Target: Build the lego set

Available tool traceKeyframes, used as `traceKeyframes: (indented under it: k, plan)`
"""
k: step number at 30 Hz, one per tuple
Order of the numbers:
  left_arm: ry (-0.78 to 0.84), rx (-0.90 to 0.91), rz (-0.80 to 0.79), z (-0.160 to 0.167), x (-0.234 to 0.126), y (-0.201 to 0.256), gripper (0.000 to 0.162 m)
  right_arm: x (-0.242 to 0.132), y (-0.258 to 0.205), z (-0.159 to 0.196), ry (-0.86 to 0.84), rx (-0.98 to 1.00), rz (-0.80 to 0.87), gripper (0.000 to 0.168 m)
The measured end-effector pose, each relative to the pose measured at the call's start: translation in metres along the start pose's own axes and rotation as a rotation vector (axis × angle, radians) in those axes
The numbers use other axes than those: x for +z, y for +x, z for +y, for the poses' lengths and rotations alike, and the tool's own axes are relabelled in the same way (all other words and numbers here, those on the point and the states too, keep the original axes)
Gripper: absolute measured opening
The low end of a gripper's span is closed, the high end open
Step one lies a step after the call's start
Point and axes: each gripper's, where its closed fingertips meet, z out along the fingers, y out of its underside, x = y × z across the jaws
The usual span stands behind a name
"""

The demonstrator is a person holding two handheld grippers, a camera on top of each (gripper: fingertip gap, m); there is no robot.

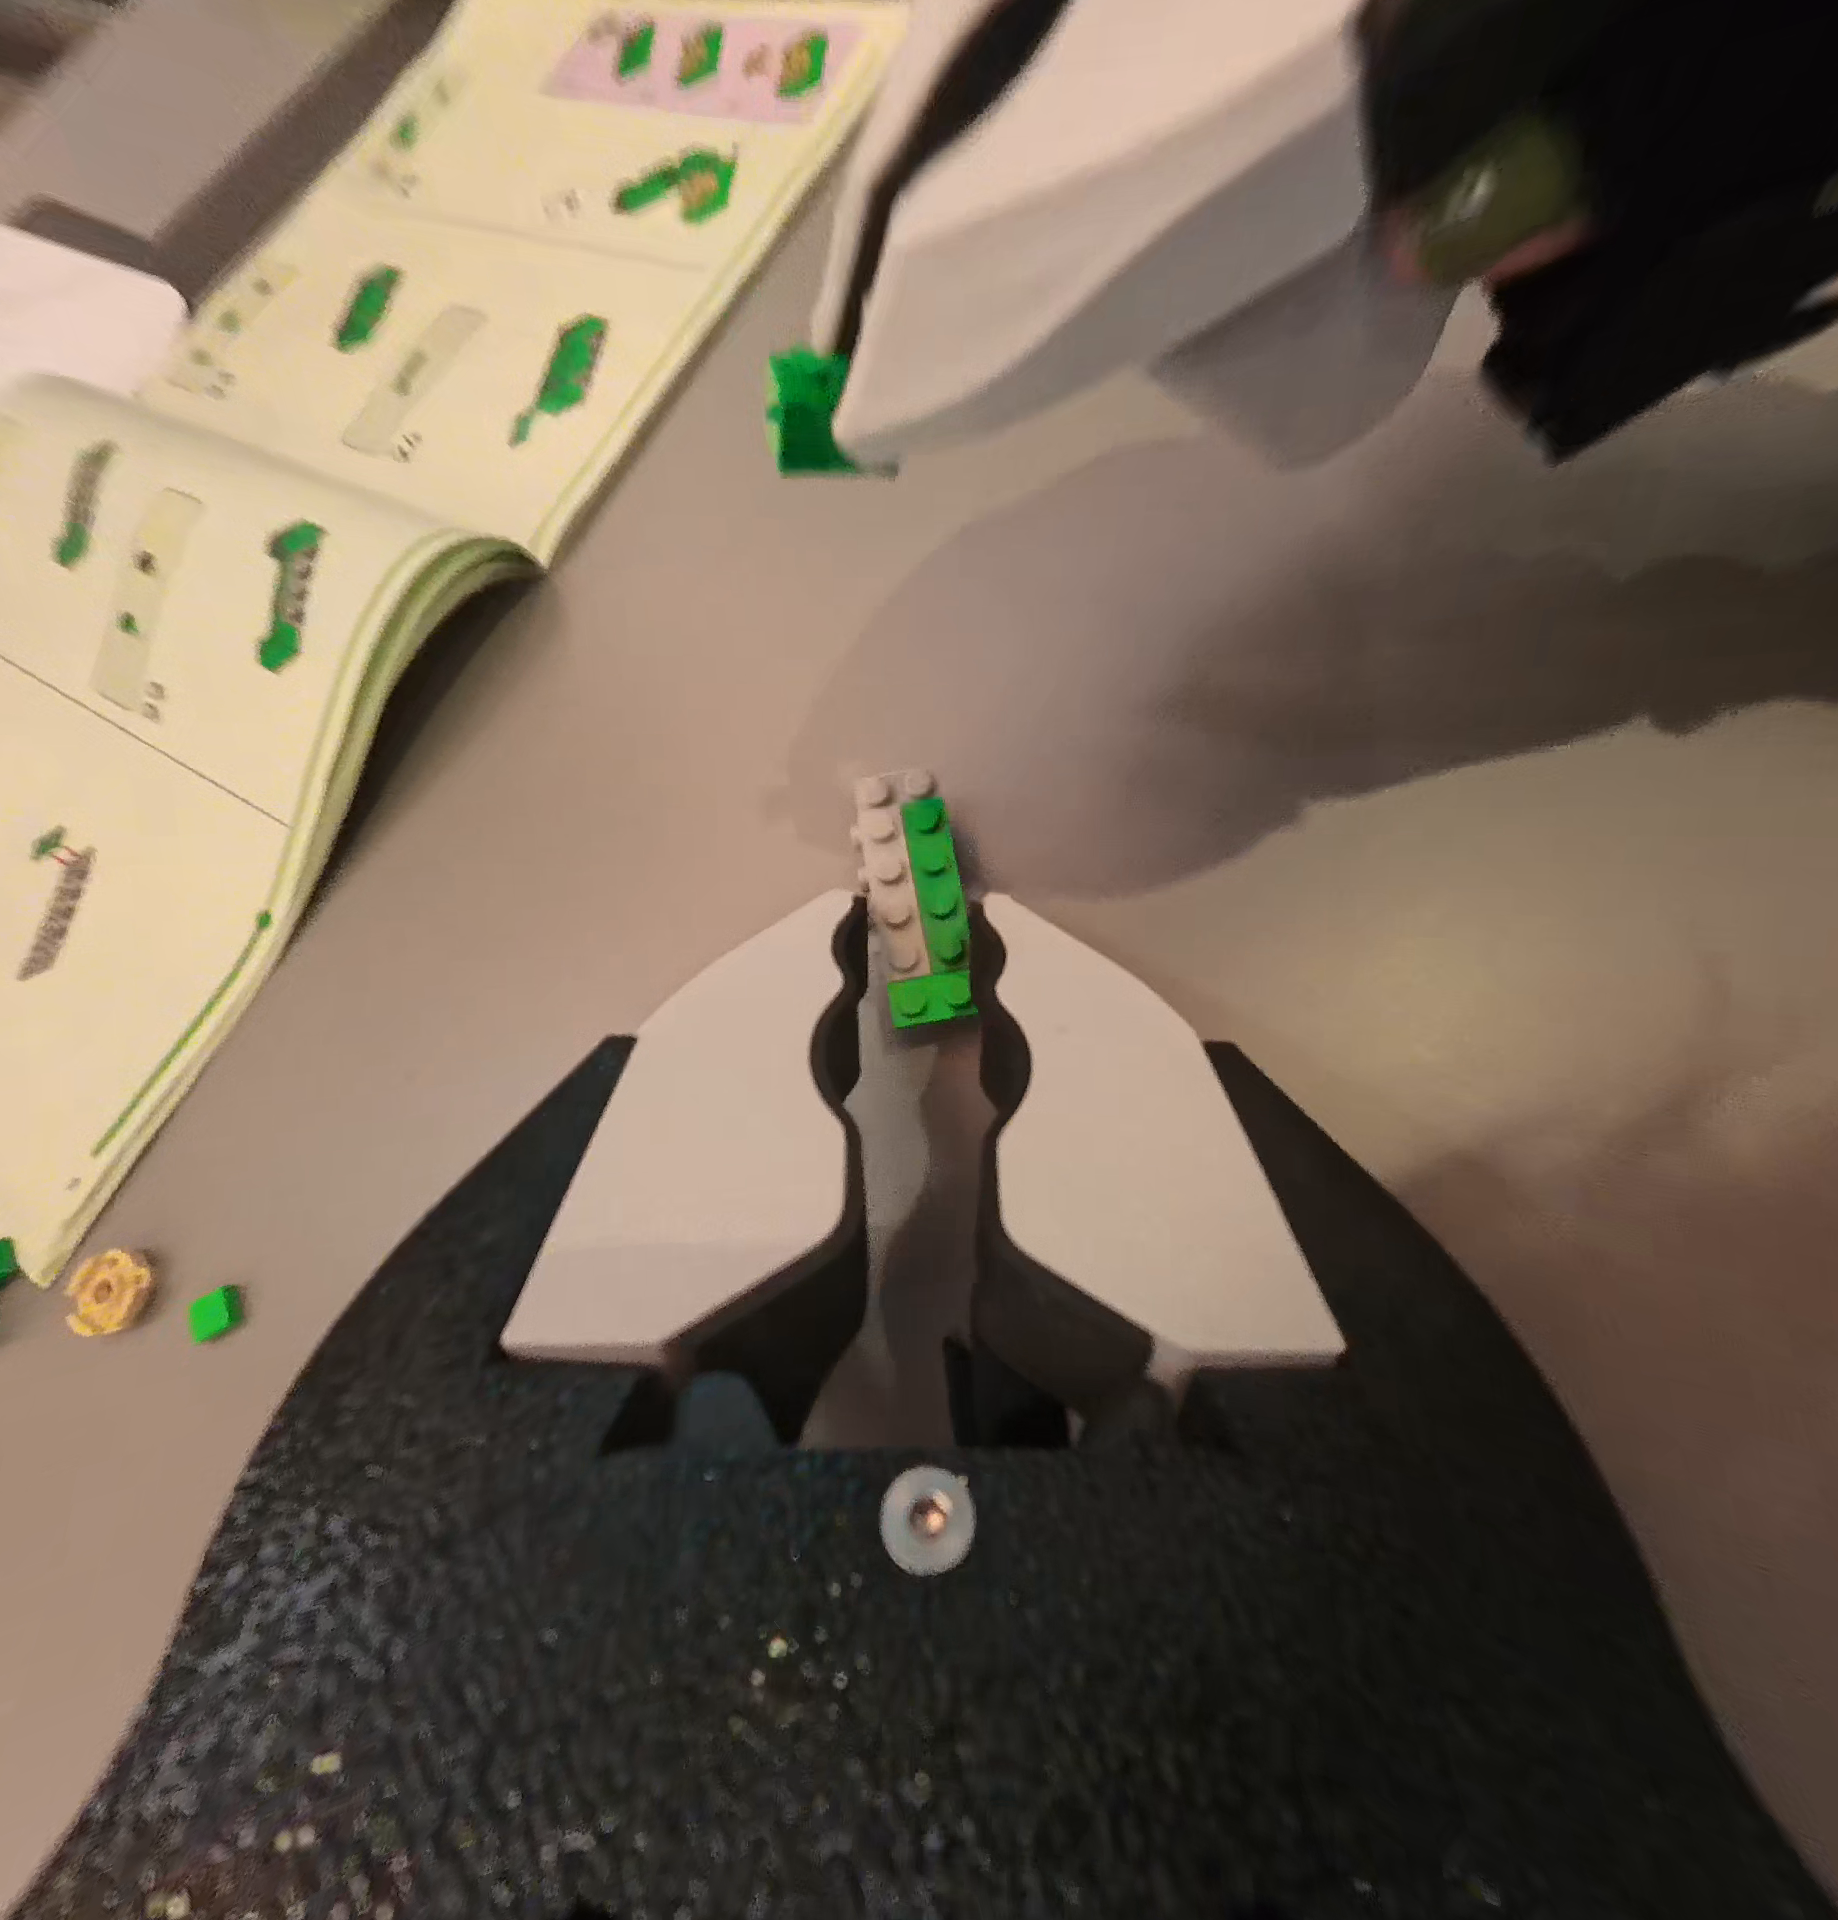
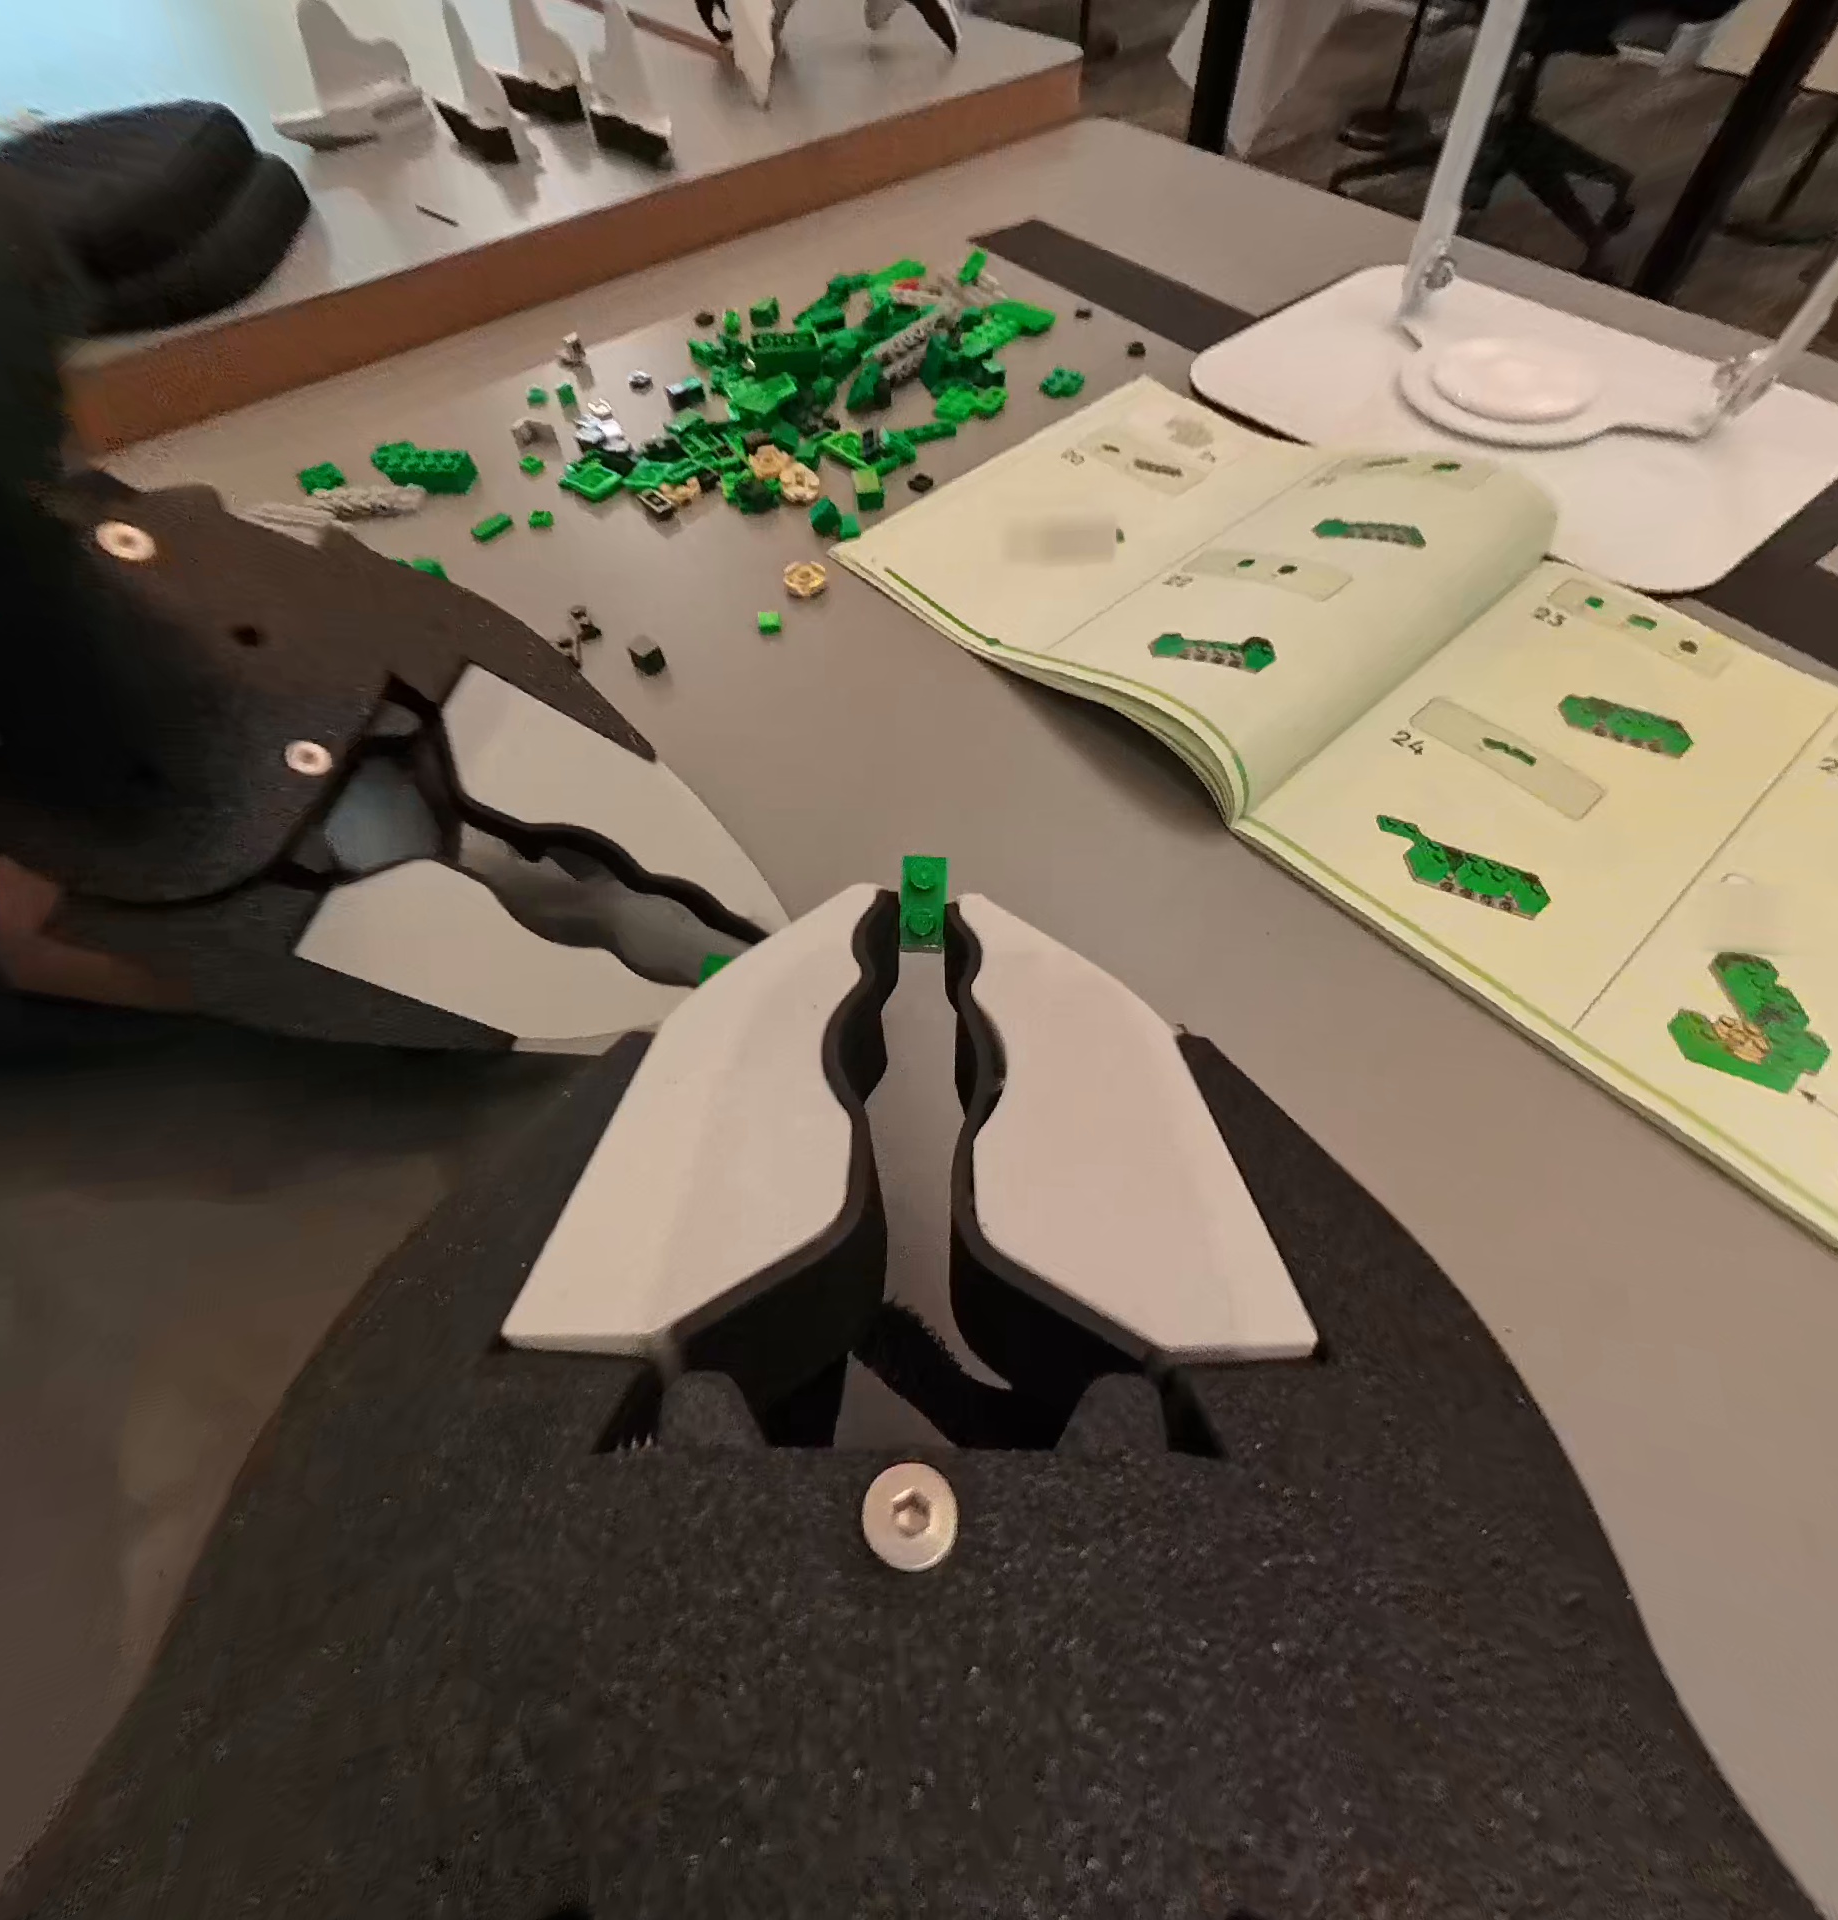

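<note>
Misalignment threatens: left gripper (image 1: 920, 914) pinches the grey-green assembly (image 1: 920, 904), right gripper (image 2: 923, 914) pinches a green plate (image 2: 922, 902) (tip-held, could pivot).

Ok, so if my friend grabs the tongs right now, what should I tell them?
Left tongs: shut on the grey and green strip, a few pieces already joined, held above the table.
Right tongs: shut on a small green plate, also in the air, close to the left tongs.
Loose bricks lie in a pile at the far side of the table. The instruction booklet lies open to the right of the pile.
Done: the strip is started.
Left: probably press the small green plate onto the strip, then follow the booklet with the pile. Most of the set is still unbuilt.
</note>
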Motion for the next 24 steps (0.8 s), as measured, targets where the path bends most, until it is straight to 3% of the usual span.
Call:
traceKeyframes:
  k: [1,10,24]
  plan:
    - [0.032,0.008,-0.017,-0.004,-0.002,-0.002,0.018,0.002,0.0,0.002,-0.009,-0.01,0.014,0.008]
    - [0.196,0.002,-0.061,-0.019,-0.012,-0.011,0.017,0.015,-0.013,0.007,-0.028,-0.135,0.092,0.008]
    - [0.198,0.068,-0.073,-0.021,-0.01,-0.006,0.017,0.017,-0.011,0.017,-0.106,-0.063,0.138,0.008]
